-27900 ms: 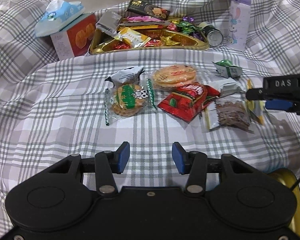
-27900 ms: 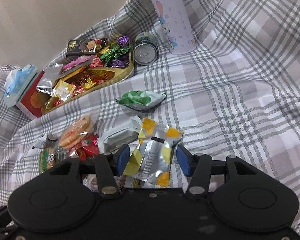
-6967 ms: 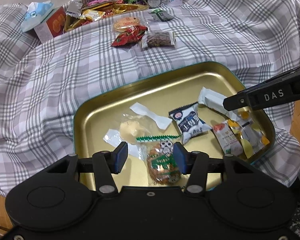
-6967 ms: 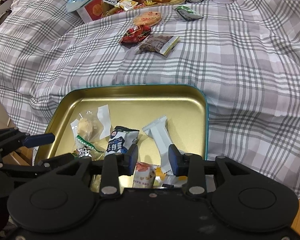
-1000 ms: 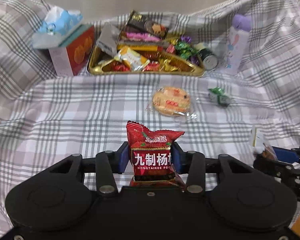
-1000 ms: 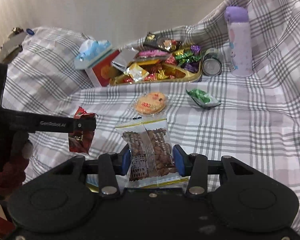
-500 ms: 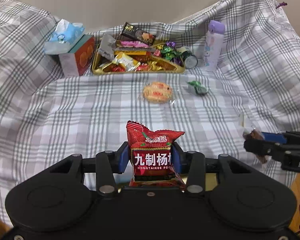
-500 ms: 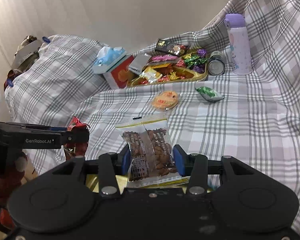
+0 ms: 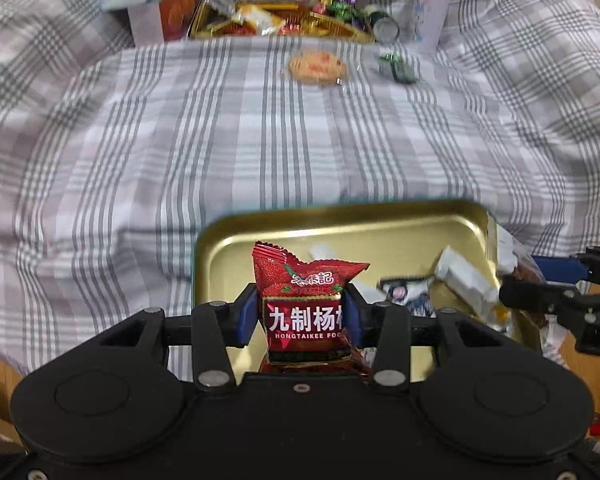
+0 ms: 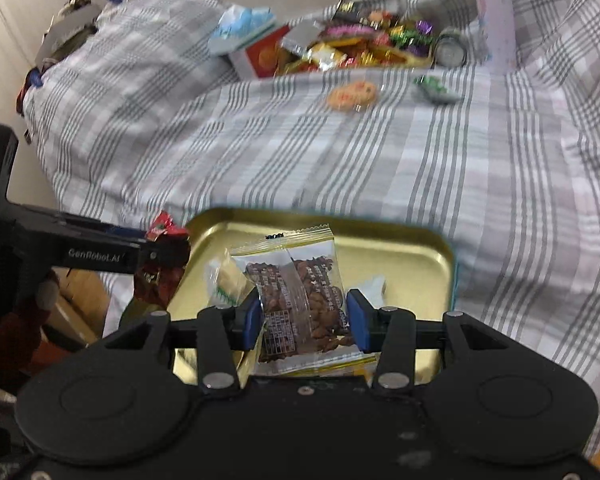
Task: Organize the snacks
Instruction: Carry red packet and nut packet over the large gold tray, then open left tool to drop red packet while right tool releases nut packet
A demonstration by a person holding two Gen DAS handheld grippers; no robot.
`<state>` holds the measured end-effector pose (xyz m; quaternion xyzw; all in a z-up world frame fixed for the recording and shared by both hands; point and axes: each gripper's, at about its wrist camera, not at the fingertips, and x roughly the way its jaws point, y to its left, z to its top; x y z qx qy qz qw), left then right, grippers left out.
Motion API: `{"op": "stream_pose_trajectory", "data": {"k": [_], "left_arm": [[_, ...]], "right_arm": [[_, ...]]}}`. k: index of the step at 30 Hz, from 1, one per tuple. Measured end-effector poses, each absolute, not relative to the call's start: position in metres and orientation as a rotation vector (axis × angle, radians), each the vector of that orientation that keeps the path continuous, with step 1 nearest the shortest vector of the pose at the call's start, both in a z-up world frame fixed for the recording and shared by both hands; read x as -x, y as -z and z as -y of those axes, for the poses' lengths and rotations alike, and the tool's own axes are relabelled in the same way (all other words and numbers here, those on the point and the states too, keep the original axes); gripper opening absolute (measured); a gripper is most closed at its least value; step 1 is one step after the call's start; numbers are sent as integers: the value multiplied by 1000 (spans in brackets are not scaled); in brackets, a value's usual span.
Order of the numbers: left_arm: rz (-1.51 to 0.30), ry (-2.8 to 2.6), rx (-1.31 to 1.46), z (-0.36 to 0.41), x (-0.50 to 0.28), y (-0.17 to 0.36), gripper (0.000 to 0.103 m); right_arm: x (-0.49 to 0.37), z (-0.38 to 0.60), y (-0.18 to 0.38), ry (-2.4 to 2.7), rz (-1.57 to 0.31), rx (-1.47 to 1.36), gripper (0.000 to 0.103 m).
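The left tool (image 9: 300, 314) is clenched on a red snack packet (image 9: 306, 308), held upright at the lower centre of the frame over the gold tin tray (image 9: 340, 228). The right tool (image 10: 302, 322) grips a clear packet of brown nuts (image 10: 300, 300) above the same tray (image 10: 400, 256). Both hover over the tray's near part. A round cracker (image 9: 318, 66) and a green candy (image 9: 398, 68) lie on the plaid bed cover (image 9: 180, 120) toward the top of the frame.

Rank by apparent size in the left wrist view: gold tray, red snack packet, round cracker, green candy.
1. Gold tray
2. Red snack packet, inflated by nearness to the camera
3. Round cracker
4. Green candy

The last two lie far off, so true sizes stay unsure.
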<state>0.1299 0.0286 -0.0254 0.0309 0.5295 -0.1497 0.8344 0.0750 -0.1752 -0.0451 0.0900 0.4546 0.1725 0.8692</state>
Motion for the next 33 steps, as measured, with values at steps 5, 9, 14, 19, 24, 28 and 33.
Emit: {"op": "stream_pose_trajectory", "data": {"k": [5, 9, 14, 19, 24, 28, 33], "left_arm": [[-1158, 299, -55, -34, -123, 34, 51], [-1162, 290, -61, -37, -118, 38, 51], [-1172, 283, -56, -39, -119, 41, 51], [-1136, 292, -56, -39, -119, 36, 51], [-1117, 286, -83, -34, -118, 35, 51], [-1115, 287, -93, -32, -118, 36, 51], [-1109, 296, -92, -31, -117, 35, 51]], "right_arm": [[-64, 166, 54, -381, -990, -167, 47], [-63, 162, 55, -394, -1003, -165, 47], [-64, 160, 56, -394, -1009, -150, 47], [-66, 158, 56, -400, -1022, -147, 47], [-67, 150, 57, -426, -1024, -125, 47], [-65, 145, 55, -440, -1015, -99, 48], [-65, 142, 53, -450, -999, -87, 49]]}}
